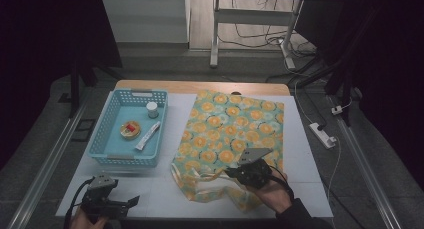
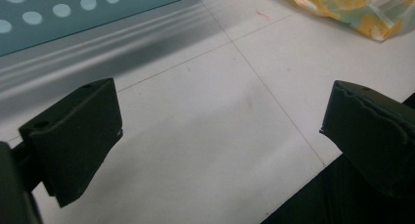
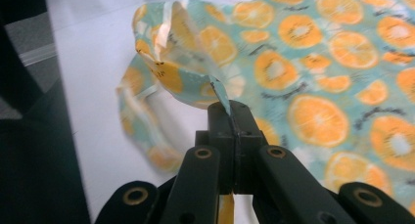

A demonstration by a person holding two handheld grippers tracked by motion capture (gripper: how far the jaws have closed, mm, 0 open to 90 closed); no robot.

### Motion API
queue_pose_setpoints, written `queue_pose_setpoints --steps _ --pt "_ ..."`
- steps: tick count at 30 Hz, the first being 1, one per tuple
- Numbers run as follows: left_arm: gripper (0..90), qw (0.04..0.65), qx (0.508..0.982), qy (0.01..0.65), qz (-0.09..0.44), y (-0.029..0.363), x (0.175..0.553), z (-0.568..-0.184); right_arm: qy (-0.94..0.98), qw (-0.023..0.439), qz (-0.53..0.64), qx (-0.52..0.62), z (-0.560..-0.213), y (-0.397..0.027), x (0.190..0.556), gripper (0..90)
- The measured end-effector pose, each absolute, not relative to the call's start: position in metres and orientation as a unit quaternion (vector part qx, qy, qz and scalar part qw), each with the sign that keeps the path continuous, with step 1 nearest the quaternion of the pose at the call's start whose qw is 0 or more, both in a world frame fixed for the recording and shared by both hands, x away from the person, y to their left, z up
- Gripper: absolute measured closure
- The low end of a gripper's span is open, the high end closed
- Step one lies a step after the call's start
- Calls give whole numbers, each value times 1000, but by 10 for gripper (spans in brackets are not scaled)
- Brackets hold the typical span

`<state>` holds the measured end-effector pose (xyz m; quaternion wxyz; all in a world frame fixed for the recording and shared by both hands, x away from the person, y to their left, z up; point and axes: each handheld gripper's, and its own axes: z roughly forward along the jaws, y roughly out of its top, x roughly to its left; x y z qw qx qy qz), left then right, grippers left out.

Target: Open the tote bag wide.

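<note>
- The right claw [image 3: 230, 111] is clamped tight on a fold of the orange-slice patterned bag [image 1: 235, 124], pinching the fabric at the bag's near, open end; a handle loop [image 3: 142, 131] hangs off to the side of the pinched bit.
- The rest of the bag lies flat on the right half of the counter [image 1: 165, 189], running from the near edge up toward the far edge.
- The lifted fabric bunches at the bag's near-left corner, just beside the right claw.
- The left claw [image 1: 131, 202] sits near the counter's near-left corner with its jaws spread wide and nothing between them, over bare white surface.
- A blue basket [image 1: 102, 134] stands on the left half of the counter, well apart from the bag.
- Inside it are a small white jar [image 1: 152, 109], a round tin [image 1: 131, 129], probably, and a slim sachet [image 1: 148, 135].
</note>
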<state>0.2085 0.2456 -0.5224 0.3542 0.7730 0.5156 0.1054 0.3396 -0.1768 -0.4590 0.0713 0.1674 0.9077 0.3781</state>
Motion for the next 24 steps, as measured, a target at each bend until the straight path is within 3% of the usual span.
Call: queue_pose_setpoints --steps 24 --pt "16 355 771 519 103 246 209 -523 888 100 390 223 -444 -180 422 896"
